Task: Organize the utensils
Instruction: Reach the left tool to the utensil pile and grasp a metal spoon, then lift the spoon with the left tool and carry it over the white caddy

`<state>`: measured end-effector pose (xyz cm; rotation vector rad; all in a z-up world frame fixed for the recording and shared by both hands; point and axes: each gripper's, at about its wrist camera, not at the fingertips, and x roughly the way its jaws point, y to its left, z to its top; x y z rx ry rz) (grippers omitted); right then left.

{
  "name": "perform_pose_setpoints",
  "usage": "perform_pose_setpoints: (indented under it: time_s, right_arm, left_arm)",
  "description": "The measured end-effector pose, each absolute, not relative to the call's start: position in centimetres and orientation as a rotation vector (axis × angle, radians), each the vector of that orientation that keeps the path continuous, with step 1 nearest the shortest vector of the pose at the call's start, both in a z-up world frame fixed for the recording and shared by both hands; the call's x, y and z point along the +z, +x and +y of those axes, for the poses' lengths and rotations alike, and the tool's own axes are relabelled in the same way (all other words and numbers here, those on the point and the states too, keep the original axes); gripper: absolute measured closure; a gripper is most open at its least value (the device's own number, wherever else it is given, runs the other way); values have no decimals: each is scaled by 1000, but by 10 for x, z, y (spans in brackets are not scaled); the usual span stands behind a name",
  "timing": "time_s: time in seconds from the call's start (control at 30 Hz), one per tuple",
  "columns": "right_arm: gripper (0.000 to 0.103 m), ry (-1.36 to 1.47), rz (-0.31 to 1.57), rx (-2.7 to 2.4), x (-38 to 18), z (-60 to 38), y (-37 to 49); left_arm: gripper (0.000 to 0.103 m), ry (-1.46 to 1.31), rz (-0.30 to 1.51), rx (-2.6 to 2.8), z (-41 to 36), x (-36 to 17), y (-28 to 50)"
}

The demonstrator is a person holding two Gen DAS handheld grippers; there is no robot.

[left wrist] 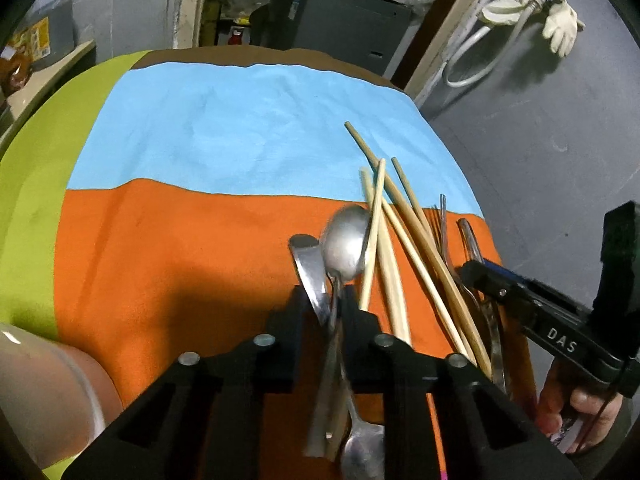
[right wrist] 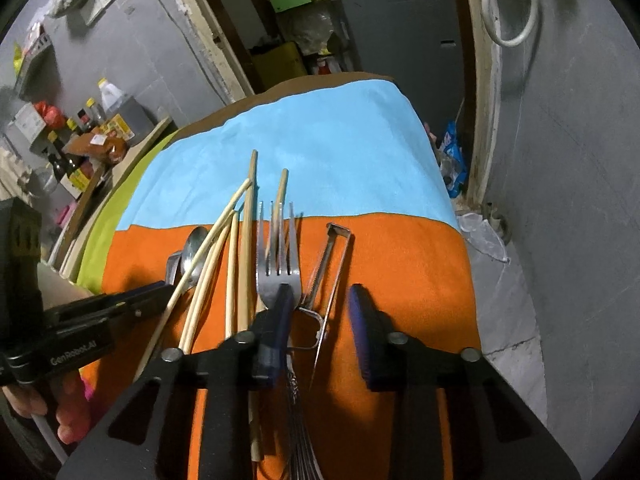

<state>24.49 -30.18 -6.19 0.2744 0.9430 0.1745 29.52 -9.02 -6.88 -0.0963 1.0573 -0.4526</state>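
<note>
On the orange band of the worktop (left wrist: 160, 260), the left hand-held gripper (left wrist: 334, 300) is pinching shut on a spoon (left wrist: 346, 246), likely lifting it clear of the chopsticks (left wrist: 416, 240). Beside it, the right hand-held gripper (right wrist: 320, 312) is hovering open, its left finger touching the fork (right wrist: 278, 256).

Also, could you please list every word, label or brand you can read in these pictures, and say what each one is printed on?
"DAS" – white letters on the black body of the right hand-held gripper, seen from the left wrist view.
"GenRobot.AI" – white letters on the black body of the left hand-held gripper, seen from the right wrist view.
Yellow labels on the dark sauce bottles: too small to read.
</note>
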Motion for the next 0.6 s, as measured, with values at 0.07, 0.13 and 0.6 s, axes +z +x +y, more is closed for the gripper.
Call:
perform_pose_setpoints:
  time_s: [0.07,0.13,0.6]
  right_arm:
    - [87,298,948,179,-63,-304,245]
    - [88,324,949,186,-63,-306,244]
    - [88,406,850,272,-52,-300,206]
  left_arm:
    - [97,-126,1059,-461,-86,-68,294]
    - [99,-118,1045,-452,-86,-64,287]
    - [103,-30,913,-468,-80,-48,216]
